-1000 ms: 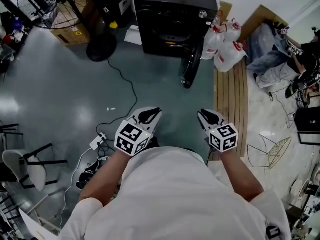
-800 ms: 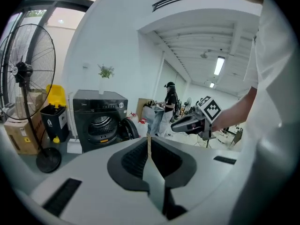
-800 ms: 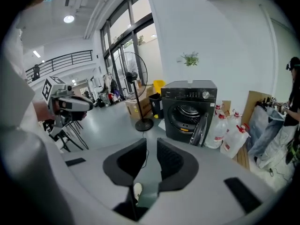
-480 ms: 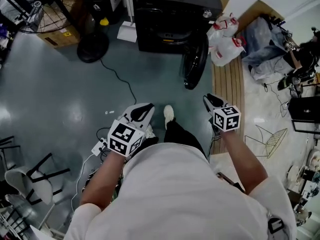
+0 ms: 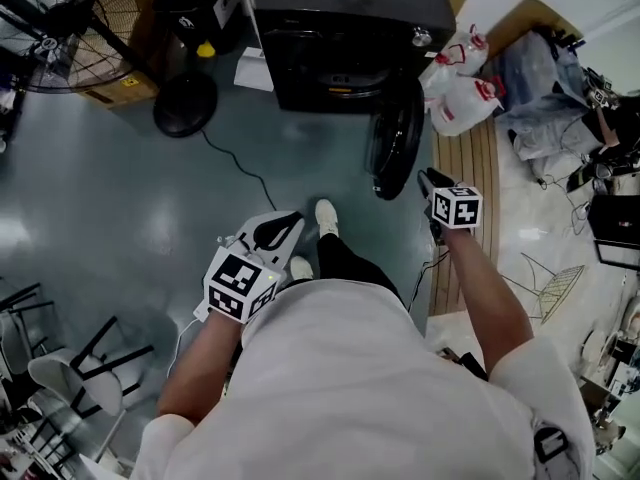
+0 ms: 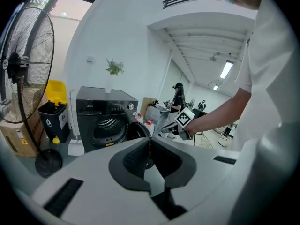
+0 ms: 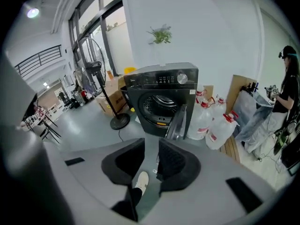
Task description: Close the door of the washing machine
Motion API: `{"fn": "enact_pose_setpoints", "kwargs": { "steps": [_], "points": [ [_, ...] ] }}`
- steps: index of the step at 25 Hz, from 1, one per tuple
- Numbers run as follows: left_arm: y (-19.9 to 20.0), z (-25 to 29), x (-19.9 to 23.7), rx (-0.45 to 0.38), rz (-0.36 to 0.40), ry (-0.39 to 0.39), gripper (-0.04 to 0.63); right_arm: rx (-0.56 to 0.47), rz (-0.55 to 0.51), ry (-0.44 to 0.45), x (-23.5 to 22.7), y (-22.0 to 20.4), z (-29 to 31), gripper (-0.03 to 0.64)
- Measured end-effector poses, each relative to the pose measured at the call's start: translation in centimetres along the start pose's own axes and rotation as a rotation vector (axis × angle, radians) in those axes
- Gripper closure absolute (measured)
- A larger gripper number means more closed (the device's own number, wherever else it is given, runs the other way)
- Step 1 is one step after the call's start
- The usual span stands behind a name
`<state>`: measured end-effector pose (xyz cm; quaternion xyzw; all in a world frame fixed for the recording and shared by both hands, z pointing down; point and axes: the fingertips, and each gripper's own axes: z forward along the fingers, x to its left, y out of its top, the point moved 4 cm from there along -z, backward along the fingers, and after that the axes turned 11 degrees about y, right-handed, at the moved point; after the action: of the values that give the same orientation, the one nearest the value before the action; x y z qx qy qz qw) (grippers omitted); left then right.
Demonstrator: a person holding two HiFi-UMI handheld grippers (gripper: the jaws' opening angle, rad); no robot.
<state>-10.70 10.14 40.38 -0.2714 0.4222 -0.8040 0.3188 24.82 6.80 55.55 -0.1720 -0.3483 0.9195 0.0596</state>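
washing machine door (image 5: pixel 392 153): open (swung wide) | left claw (image 6: pixel 149 147): closed

Bright even daylight, glare on glossy floor (image 5: pixel 120 198), fisheye-warped edges, dark vignetted corners

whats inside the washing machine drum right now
With the door open, the right gripper view shows the drum's bare metal wall and no laundry there. The drum's floor is hidden behind the front rim, so its contents stay uncertain.

The washing machine (image 5: pixel 345 28) is black, with a small orange label (image 5: pixel 340 90) on its front. To its right, whitish jugs (image 5: pixel 462 96) have red caps. To its left, a black bin (image 5: pixel 195 3) has yellow trim. The floor (image 5: pixel 120 188) is grey-blue.
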Motion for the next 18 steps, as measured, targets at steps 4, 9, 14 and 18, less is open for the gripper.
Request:
{"fn": "enact_pose_setpoints", "kwargs": {
  "steps": [4,9,14,18],
  "points": [
    [2.8,3.8,2.0,0.018,0.003,-0.005,0.574,0.040,0.050,-0.007,-4.5,1.4,3.4,0.506],
    [6.1,7.9,4.1,0.040,0.003,0.003,0.574,0.053,0.137,0.034,-8.0,2.5,7.4,0.487],
    [8.1,11.8,5.1,0.041,0.003,0.016,0.574,0.049,0.205,0.019,-11.4,3.5,10.3,0.469],
    [9.4,13.5,5.6,0.046,0.003,0.002,0.574,0.058,0.255,0.023,-12.1,3.2,11.5,0.459]
  ]
}}
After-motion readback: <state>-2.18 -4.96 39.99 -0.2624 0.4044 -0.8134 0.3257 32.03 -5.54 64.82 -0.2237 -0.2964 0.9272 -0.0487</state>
